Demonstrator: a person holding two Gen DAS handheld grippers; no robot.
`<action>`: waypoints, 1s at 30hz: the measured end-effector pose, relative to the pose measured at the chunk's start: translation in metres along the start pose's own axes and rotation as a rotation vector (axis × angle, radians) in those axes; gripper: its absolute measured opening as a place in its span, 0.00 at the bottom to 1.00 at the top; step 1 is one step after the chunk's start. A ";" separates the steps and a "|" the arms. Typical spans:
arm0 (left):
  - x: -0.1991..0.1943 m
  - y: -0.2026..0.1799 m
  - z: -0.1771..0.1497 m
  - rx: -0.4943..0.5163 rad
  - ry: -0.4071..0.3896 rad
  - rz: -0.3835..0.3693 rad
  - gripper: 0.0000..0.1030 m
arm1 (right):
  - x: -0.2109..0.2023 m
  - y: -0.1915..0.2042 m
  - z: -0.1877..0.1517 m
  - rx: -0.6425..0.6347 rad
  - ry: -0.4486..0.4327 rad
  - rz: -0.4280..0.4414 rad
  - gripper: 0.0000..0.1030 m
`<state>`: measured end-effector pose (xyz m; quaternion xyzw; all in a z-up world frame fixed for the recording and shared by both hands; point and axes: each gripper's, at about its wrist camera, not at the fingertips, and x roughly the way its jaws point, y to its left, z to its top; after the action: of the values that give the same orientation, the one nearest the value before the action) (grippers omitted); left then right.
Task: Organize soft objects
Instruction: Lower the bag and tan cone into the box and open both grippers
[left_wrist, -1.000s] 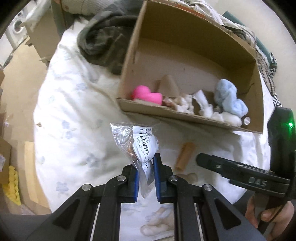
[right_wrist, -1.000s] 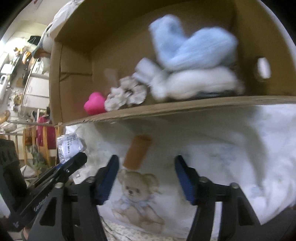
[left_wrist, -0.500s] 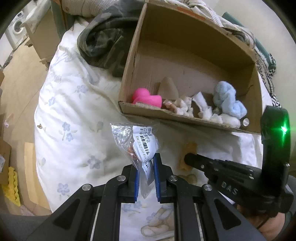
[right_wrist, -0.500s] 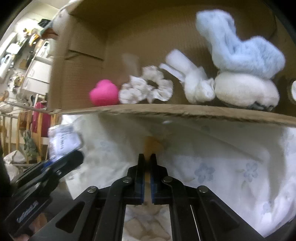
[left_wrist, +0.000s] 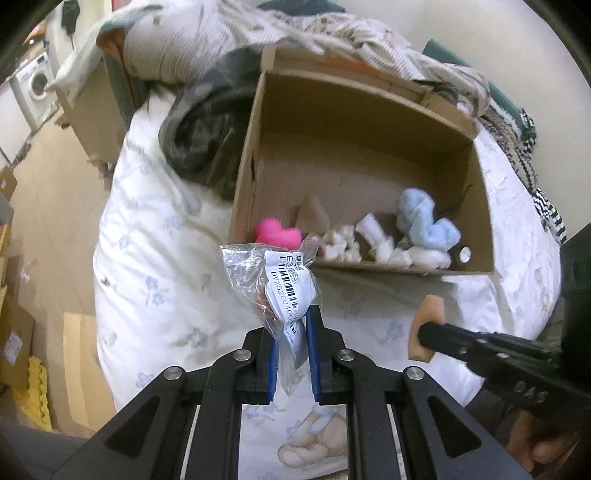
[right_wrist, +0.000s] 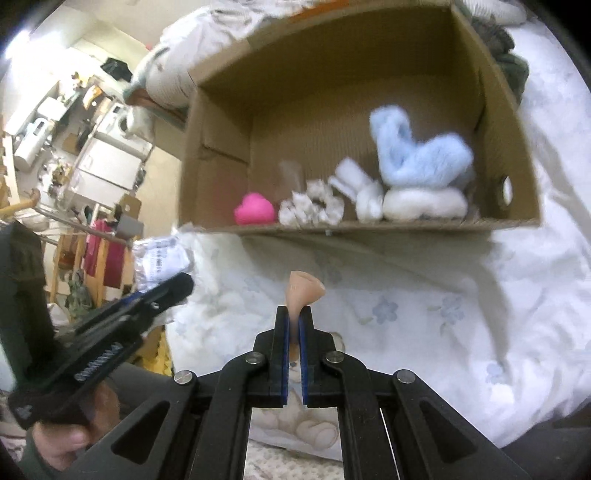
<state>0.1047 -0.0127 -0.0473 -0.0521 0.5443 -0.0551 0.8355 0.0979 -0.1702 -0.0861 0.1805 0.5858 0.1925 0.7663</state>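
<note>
The left claw (left_wrist: 291, 332) is clamping the lower edge of a clear plastic packet (left_wrist: 275, 280) with a barcode label, and the packet is hanging free above the flowered bedcover (left_wrist: 147, 258). The right claw (right_wrist: 294, 325) is squeezing a beige foam piece (right_wrist: 304, 290) flat between its blue pads, so the upper end is flaring out like a small funnel. Both things are in the air, just in front of the cardboard box (right_wrist: 388, 225), which is lying on the bed with a pink heart (right_wrist: 255, 210), a white scrunchie (right_wrist: 310, 208) and a light blue fluffy piece (right_wrist: 413, 158) already inside.

To do this step well, I think each hand should be travelling over the near wall before opening, not against it. The foam is springing back when freed, so it is better to be releasing it low inside the box. The packet is slippery and held only by its edge, so a smooth carry is safer.
</note>
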 end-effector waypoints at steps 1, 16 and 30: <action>-0.002 -0.003 0.003 0.006 -0.012 -0.001 0.12 | -0.010 -0.003 0.007 -0.002 -0.013 0.006 0.06; 0.004 -0.020 0.076 0.118 -0.108 0.033 0.12 | -0.045 -0.019 0.068 -0.057 -0.196 -0.009 0.06; 0.062 -0.014 0.073 0.084 -0.041 0.029 0.12 | -0.008 -0.035 0.079 -0.016 -0.130 -0.092 0.06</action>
<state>0.1958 -0.0341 -0.0722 -0.0104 0.5249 -0.0649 0.8486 0.1752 -0.2083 -0.0774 0.1595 0.5408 0.1495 0.8123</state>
